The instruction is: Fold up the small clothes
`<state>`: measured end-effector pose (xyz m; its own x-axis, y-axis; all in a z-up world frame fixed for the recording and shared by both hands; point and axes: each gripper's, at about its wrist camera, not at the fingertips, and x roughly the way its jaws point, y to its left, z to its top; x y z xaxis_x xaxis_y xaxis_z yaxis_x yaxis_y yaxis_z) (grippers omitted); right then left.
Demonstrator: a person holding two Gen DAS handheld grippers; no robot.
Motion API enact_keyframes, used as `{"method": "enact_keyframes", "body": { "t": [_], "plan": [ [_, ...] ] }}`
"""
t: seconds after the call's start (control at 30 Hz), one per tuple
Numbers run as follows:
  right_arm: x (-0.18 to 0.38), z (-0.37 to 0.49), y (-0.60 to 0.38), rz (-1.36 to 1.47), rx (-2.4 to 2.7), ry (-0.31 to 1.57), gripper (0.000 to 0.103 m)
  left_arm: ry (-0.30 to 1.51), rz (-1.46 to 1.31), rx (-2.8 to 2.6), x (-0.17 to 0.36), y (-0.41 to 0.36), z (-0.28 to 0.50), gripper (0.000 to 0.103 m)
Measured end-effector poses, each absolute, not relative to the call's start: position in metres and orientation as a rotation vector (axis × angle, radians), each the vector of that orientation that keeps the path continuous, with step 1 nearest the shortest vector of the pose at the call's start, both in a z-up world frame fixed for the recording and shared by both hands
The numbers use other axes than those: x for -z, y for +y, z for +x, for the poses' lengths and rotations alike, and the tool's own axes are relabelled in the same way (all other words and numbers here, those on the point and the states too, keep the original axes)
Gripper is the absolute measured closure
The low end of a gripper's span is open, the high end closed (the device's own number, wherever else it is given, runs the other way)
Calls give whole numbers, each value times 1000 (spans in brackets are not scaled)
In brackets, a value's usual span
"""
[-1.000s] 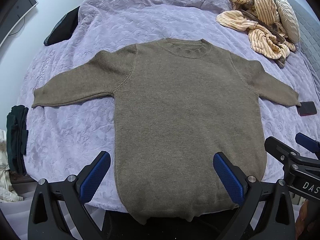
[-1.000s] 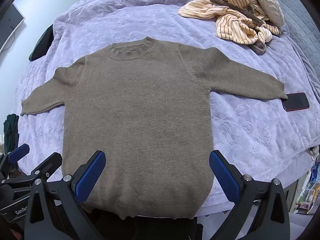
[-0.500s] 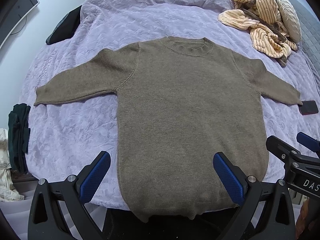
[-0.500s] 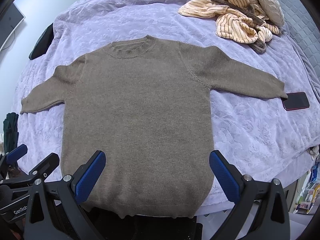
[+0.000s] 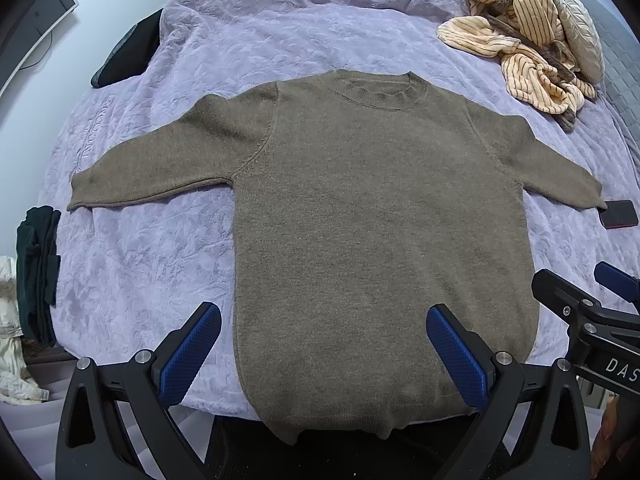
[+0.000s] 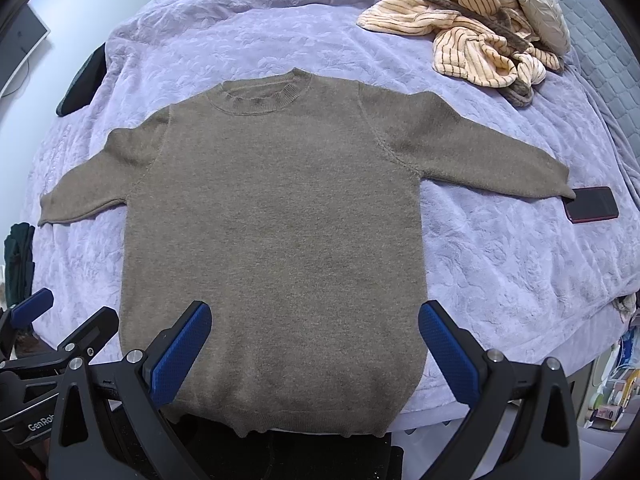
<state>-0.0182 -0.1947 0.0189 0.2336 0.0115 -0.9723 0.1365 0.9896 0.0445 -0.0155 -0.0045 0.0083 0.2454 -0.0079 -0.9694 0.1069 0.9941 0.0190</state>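
Observation:
A small olive-brown knit sweater (image 5: 368,216) lies flat and spread out on a lilac bedspread (image 5: 132,272), neck away from me, both sleeves out to the sides. It also fills the right wrist view (image 6: 276,232). Its hem hangs slightly over the near bed edge. My left gripper (image 5: 324,336) is open and empty, hovering above the hem's left part. My right gripper (image 6: 316,328) is open and empty above the hem. The right gripper's fingers (image 5: 576,304) show at the right edge of the left wrist view; the left gripper's fingers (image 6: 80,336) show at the lower left of the right wrist view.
A phone in a red case (image 6: 592,210) lies by the right cuff. A heap of striped cream cloth (image 6: 472,44) and a pillow (image 6: 536,4) lie at the far right. A dark item (image 5: 128,56) sits at the far left, dark clothes (image 5: 36,272) beside the bed.
Both grippers have drifted slightly, so the sweater sits a little higher and more to the right in the left wrist view. The sweater itself has not moved.

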Motion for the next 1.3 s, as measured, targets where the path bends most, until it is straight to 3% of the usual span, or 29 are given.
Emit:
{"method": "enact_keyframes", "body": {
  "t": [1.3],
  "plan": [
    [-20,1,-222,83,-29,1347,0,1320,51,-38,-19,-37,-6,0]
  ]
}}
